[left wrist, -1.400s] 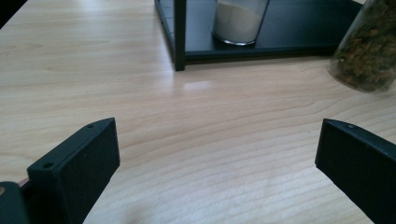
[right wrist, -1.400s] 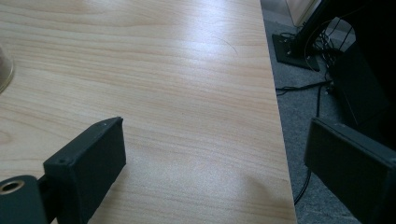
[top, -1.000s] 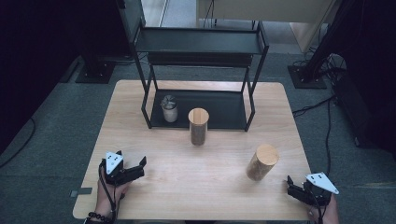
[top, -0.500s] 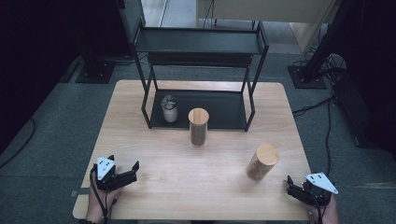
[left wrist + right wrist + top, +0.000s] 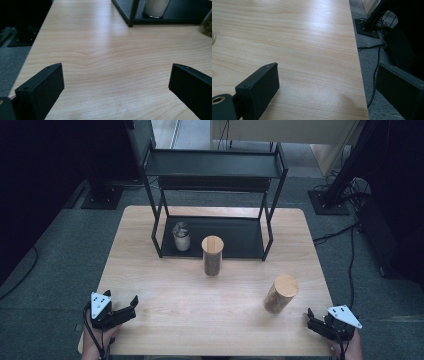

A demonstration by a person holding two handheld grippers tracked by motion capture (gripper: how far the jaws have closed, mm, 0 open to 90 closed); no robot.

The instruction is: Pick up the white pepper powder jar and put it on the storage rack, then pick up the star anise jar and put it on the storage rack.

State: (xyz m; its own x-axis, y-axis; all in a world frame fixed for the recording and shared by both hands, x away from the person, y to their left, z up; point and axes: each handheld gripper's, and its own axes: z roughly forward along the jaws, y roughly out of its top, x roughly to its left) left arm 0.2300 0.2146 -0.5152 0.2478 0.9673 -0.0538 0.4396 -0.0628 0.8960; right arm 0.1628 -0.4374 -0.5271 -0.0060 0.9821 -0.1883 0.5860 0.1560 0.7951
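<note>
We see our left gripper (image 5: 129,306) low at the near-left corner of the pale wooden bench (image 5: 165,290), its jaws spread wide with nothing but bare wood between them. Our right gripper (image 5: 313,321) sits at the near-right corner, its jaws likewise wide apart and empty, one of them hanging past the bench edge over the grey floor.

Nearest our right gripper is the tilted light wooden cylinder (image 5: 281,293), leaning on the bench just beyond it but apart from it. A second upright wooden cylinder with a bark-like side (image 5: 212,255) stands at mid-bench, just in front of the black metal two-tier rack (image 5: 215,167). On the rack's dark lower tray stands a small white jar with a grey top (image 5: 181,236), near the front-left post.

We judge the work hardly begun: nothing is held and neither gripper touches anything. If the cylinders belong on the rack, both are yet to be picked up and placed.
</note>
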